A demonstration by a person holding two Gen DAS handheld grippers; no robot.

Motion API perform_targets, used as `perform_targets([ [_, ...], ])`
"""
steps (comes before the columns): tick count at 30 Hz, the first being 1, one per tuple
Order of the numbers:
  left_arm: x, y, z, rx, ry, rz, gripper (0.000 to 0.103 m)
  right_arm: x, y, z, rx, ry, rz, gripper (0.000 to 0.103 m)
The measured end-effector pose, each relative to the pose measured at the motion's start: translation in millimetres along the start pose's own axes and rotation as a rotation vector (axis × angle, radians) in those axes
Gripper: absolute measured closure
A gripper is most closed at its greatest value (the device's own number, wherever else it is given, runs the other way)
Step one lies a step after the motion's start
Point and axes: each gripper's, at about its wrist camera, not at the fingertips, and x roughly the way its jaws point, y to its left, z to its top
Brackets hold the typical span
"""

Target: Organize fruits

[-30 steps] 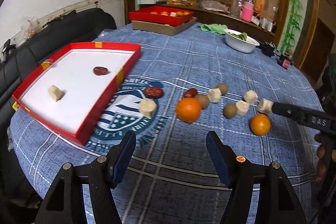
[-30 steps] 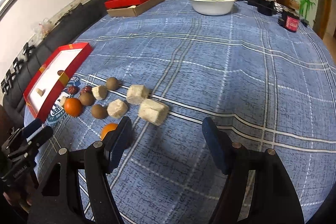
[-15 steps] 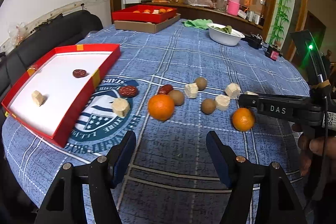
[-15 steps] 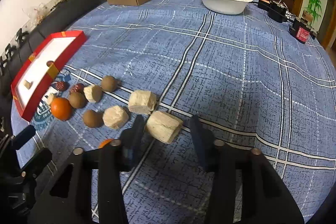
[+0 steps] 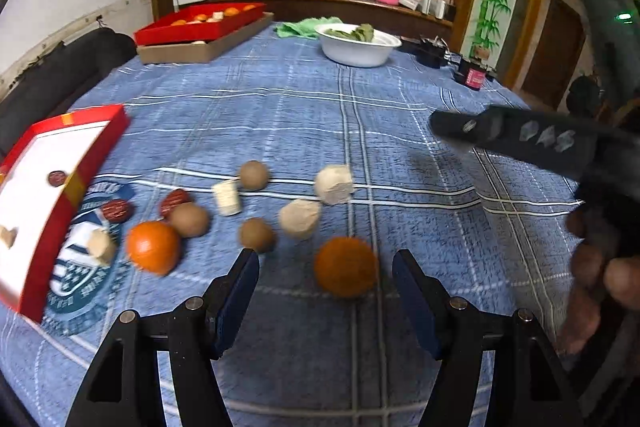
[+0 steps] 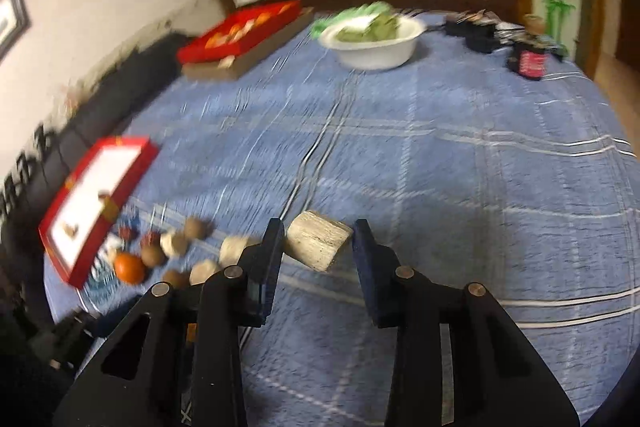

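My right gripper (image 6: 318,243) is closing its jaws on a pale cut chunk (image 6: 320,245); both pads touch the chunk and it hangs clear of the cloth. My left gripper (image 5: 326,267) stands open low over the table, with an orange (image 5: 346,267) just ahead between its fingertips. A second orange (image 5: 152,247), brown round fruits (image 5: 188,219), pale chunks (image 5: 300,217) and red dates (image 5: 174,201) lie scattered on the blue cloth. The red tray (image 5: 100,155) at the left holds a date (image 5: 57,178) and a chunk (image 5: 7,237). The right gripper's body (image 5: 500,131) shows blurred and raised.
A white bowl (image 5: 360,47) of greens stands at the back. Another red tray (image 5: 200,27) of fruit sits on a cardboard box at the back left. Small dark items (image 5: 474,77) lie at the far right. A person's hand (image 5: 600,267) is at the right edge.
The right gripper closed on the pale chunk and lifted it off the cloth. The left gripper slid right, so the orange now sits between its fingertips.
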Motion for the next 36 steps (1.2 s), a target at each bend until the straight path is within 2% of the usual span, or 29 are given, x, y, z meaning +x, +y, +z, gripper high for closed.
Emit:
perform_targets([
  [1,4.5,-2.2,1.3,-0.002,0.016,-0.004,0.035,-3.3,-4.1,1.8,0.013,-0.014,-0.002,0.069],
  [3,15.6,-4.2,4.5,-0.009,0.062,-0.028,0.044,-7.6,-12.3,4.8,0.04,-0.033,0.0,0.069],
  [5,18.1,-6.8,5.1,-0.004,0.071,0.013,0.072,-7.4,-15.7,5.5,0.052,-0.031,0.01,0.069],
  [10,16.7,-6.6,4.6,-0.013,0.067,0.02,0.072,-5.4,-6.4,2.7,0.026,-0.02,0.039,0.069],
  [16,13.0,7.5,2.8,-0.073,0.056,0.04,0.072,-6.1,-1.3,0.3,0.005,-0.02,0.049,0.069],
  [24,-1.8,11.0,3.3,-0.093,-0.021,0.096,0.073,-10.1,5.3,-0.6,-0.013,-0.03,0.067,0.069],
  [32,-7.0,1.9,3.0,-0.046,-0.048,0.048,0.073,-9.9,7.3,-1.4,-0.021,-0.03,0.065,0.069],
  [36,-9.0,-0.4,3.3,-0.044,-0.053,0.048,0.073,-11.0,7.0,-1.4,-0.023,-0.034,0.065,0.069],
])
